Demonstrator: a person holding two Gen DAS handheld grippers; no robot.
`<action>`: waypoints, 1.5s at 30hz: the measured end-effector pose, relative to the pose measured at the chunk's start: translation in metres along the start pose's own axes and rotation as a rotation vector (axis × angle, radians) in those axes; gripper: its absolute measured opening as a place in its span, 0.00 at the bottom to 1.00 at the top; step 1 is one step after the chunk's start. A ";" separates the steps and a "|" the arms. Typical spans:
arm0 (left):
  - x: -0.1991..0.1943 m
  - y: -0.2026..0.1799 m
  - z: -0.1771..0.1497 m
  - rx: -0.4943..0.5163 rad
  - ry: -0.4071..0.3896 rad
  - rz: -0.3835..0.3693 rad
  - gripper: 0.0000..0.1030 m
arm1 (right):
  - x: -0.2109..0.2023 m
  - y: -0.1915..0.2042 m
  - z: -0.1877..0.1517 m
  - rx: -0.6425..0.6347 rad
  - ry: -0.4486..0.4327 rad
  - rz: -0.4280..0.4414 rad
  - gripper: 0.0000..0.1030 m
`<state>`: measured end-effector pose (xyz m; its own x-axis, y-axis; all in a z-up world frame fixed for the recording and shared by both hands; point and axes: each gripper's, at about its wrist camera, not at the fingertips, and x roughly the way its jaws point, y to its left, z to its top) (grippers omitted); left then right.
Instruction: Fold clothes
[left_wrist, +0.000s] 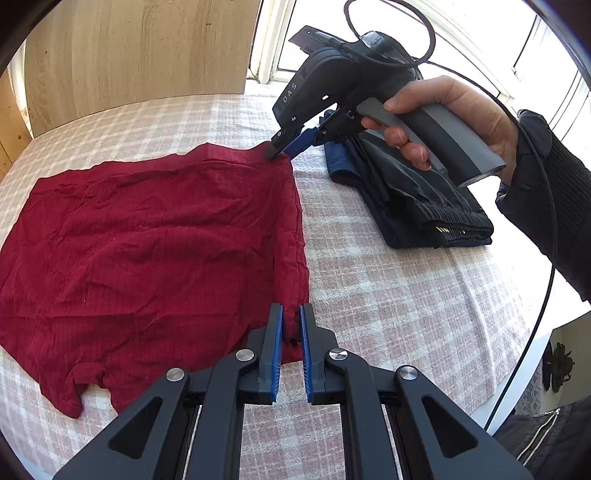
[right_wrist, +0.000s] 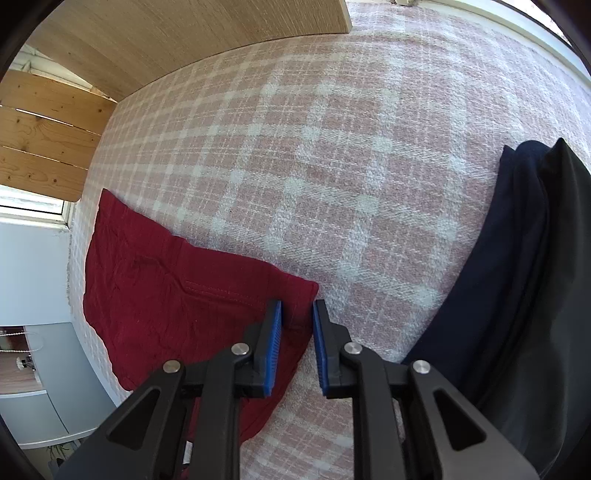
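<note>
Shirt (left_wrist: 155, 236), dark red, lies spread flat and creased on the checked blanket (left_wrist: 388, 295) of a bed, one short sleeve visible at its near left edge. Its long axis cannot be fixed with certainty through the fisheye lens; the cloth runs mainly leftward from both grippers.

Left gripper (left_wrist: 291, 332) sits at the shirt's near right corner. Its jaws stand slightly apart with a bunch of red cloth between them; whether the pads actually pinch that cloth cannot be told.

Right gripper (left_wrist: 275, 149) is at the far right corner, held in the person's right hand (left_wrist: 454, 122). In the left wrist view its tip meets the raised corner of the cloth. In its own view the jaws stand apart astride the corner, and no firm clamp is evident.

Finding: both grippers hold station along the shirt's right edge, one at each corner, with the whole garment lying to their left. The coming fold would therefore, in my judgement, carry that edge leftward across the body. Neither hand is nearer; each has its own corner.

Folded dark clothes (left_wrist: 417, 206) are stacked to the right, apart from the shirt. A wooden headboard (left_wrist: 140, 51) stands beyond the bed.
</note>
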<state>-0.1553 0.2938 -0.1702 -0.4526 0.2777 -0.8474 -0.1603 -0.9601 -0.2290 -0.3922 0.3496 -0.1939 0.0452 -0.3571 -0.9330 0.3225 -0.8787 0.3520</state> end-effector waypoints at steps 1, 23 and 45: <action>-0.001 -0.001 -0.001 0.003 -0.001 0.004 0.08 | -0.001 0.013 -0.003 -0.022 -0.013 -0.018 0.15; -0.099 0.211 -0.025 -0.126 -0.030 0.058 0.08 | -0.029 0.168 0.024 -0.112 -0.182 0.076 0.13; -0.003 0.165 0.037 0.174 0.122 -0.170 0.10 | -0.026 0.078 0.001 -0.002 -0.151 -0.214 0.13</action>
<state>-0.2125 0.1362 -0.1880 -0.2995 0.4183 -0.8575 -0.3777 -0.8773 -0.2961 -0.3691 0.2900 -0.1421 -0.1658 -0.2065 -0.9643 0.3116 -0.9387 0.1475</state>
